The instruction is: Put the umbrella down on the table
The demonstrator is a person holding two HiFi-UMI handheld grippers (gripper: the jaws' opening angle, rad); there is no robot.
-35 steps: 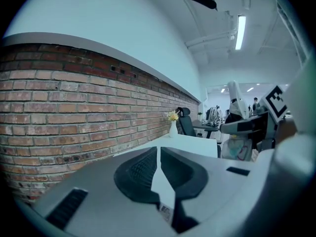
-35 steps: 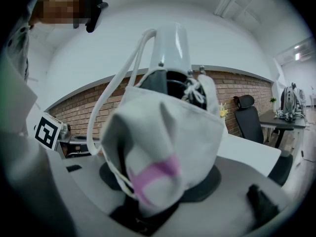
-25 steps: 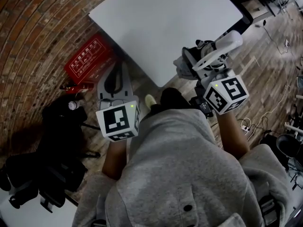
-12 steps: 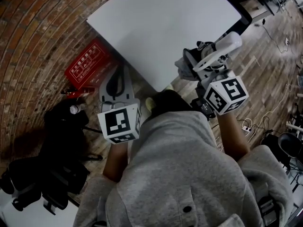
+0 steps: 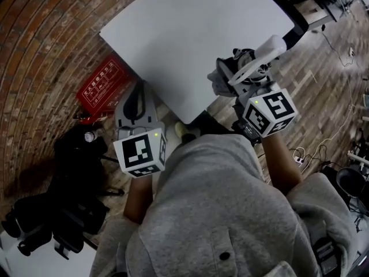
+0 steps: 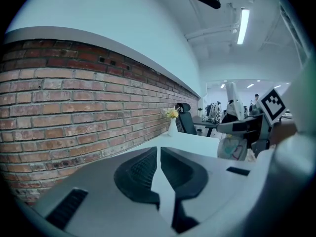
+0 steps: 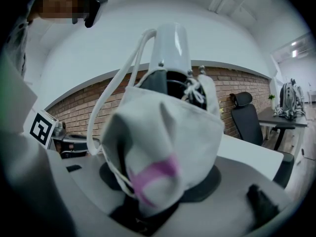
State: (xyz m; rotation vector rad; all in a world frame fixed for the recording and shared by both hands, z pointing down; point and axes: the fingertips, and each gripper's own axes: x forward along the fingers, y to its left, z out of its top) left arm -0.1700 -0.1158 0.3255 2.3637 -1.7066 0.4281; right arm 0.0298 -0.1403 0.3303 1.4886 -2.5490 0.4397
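Observation:
The folded umbrella (image 5: pixel 226 78), pale grey fabric with a white handle (image 5: pixel 268 47) and a white cord loop, is clamped in my right gripper (image 5: pixel 235 79). It hangs over the near right edge of the white table (image 5: pixel 184 27). In the right gripper view the umbrella (image 7: pixel 165 132) fills the middle, handle (image 7: pixel 170 41) upward, and hides the jaws' tips. My left gripper (image 5: pixel 137 100) is shut and holds nothing, level with the table's near left edge. In the left gripper view its dark pads (image 6: pixel 140 169) meet, with the umbrella (image 6: pixel 231 144) at far right.
A red crate (image 5: pixel 102 82) lies on the brick-patterned floor left of the table, with black bags and gear (image 5: pixel 69 172) nearer. A brick wall (image 6: pixel 74 112) runs beyond the table. A vase of yellow flowers (image 6: pixel 172 120) and an office chair (image 7: pixel 246 113) stand farther off. Cables (image 5: pixel 337 128) trail at right.
Both grippers have moved forward toward the table. The umbrella in the right gripper now reaches over the table's near edge. Neither gripper's jaws have changed.

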